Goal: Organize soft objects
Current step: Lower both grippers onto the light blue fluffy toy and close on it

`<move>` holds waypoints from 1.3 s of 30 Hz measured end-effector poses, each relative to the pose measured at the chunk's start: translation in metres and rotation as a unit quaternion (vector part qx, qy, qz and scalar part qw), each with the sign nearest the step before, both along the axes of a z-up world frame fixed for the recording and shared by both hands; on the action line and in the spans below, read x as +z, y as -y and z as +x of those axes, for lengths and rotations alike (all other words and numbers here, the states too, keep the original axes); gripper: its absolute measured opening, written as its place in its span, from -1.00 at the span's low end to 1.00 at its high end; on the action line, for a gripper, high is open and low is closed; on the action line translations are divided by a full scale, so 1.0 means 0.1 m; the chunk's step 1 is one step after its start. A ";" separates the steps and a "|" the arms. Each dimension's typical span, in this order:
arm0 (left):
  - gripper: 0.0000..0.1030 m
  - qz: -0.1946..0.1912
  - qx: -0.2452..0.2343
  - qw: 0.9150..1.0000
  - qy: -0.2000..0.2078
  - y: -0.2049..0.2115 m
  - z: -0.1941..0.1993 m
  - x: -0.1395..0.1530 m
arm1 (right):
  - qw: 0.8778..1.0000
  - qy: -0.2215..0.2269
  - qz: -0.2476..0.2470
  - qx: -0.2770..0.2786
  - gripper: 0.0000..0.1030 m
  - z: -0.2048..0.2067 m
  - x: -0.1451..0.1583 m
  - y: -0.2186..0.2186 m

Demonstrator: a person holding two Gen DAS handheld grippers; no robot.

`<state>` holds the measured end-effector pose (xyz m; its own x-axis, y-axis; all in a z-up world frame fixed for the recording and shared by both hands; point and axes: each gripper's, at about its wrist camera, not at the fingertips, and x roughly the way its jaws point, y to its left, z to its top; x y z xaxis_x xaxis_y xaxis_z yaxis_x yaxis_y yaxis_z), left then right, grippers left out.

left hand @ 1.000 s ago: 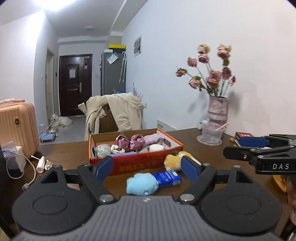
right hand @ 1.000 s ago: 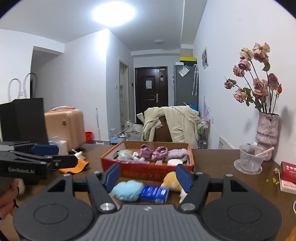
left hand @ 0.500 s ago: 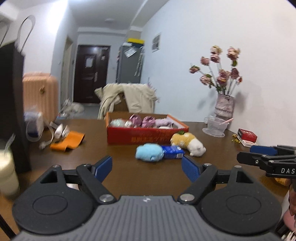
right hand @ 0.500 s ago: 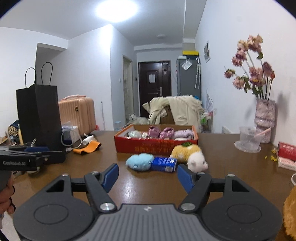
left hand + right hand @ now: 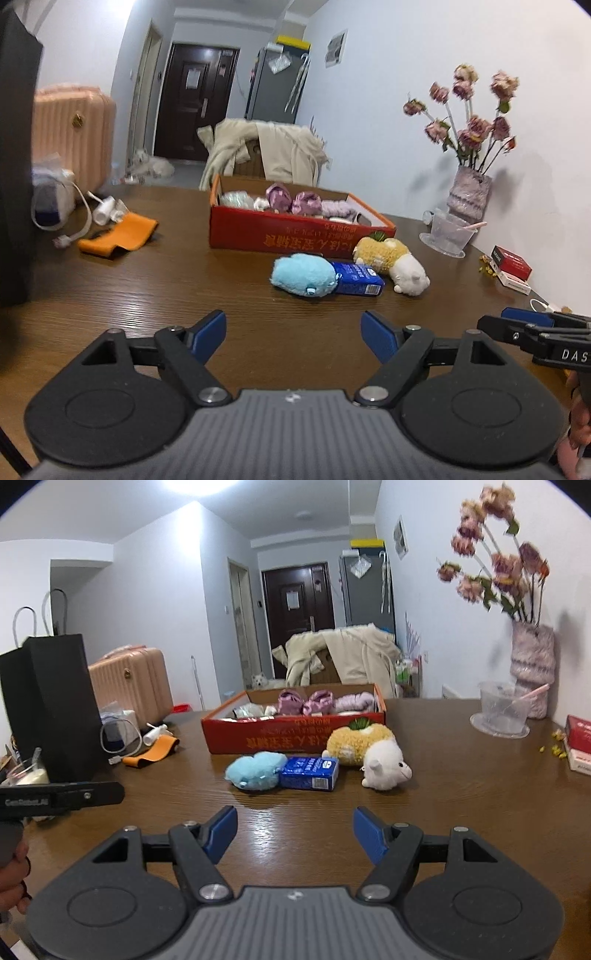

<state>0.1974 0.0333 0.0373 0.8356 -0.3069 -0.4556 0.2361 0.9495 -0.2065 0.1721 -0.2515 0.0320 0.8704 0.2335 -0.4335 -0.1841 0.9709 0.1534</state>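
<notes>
Dark wooden table [image 5: 461, 805], glossy, catching the ceiling light near the front edge. Beyond it a white-walled room running back to a dark door [image 5: 297, 616], with a grey cabinet [image 5: 365, 587] beside it and a white dog [image 5: 151, 166] lying on the floor there. Beige coat [image 5: 351, 653] draped over a chair at the far side of the table. Pink suitcase [image 5: 131, 685] off to the left, black paper bag [image 5: 51, 701] standing on the table's left side. Over on the right against the wall, a vase of dried roses [image 5: 532, 664], a clear plastic bowl [image 5: 502, 710] just in front of it, a red and white pack [image 5: 511, 264] nearer the edge. Mid-table, a red cardboard box [image 5: 288, 734] already holding purple and pale soft items. Right in front of the box, three things in a row: blue plush toy [image 5: 255, 770] touching a blue carton [image 5: 308, 773], then a yellow and white plush toy [image 5: 369, 753] lying on its side just beside the carton. Orange cloth [image 5: 120, 238] and a white cable [image 5: 79, 221] left of the box. Left gripper [image 5: 293, 330] held low over bare wood, well short of the toys, jaws spread wide, nothing between them. Right gripper [image 5: 293, 829] likewise spread and empty, pointing at the row of toys. Nothing between either gripper and the plush toys but open tabletop.
</notes>
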 end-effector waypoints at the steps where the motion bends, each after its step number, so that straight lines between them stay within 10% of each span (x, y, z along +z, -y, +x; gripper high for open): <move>1: 0.51 -0.008 -0.004 1.000 -0.011 0.03 0.12 -0.03 | 1.000 -0.004 0.001 0.004 0.30 0.11 -0.02 0.01; 13: 0.14 -0.069 -0.010 0.988 -0.140 0.28 1.58 -0.39 | 0.991 -0.071 0.040 0.102 -0.02 2.12 -0.18 -0.28; 20: 0.12 -0.179 0.005 0.966 -0.185 0.14 1.95 -0.64 | 0.980 -0.129 0.046 0.147 -0.06 2.87 -0.50 -0.49; 23: -0.20 -0.195 -0.008 0.963 -0.186 0.09 1.99 -0.71 | 0.974 -0.142 0.052 0.169 -0.25 2.93 -0.58 -0.56; 39: -0.32 -0.188 -0.039 0.973 -0.125 -0.02 1.37 -0.28 | 0.972 -0.136 0.098 0.165 -0.34 2.34 -0.19 -0.51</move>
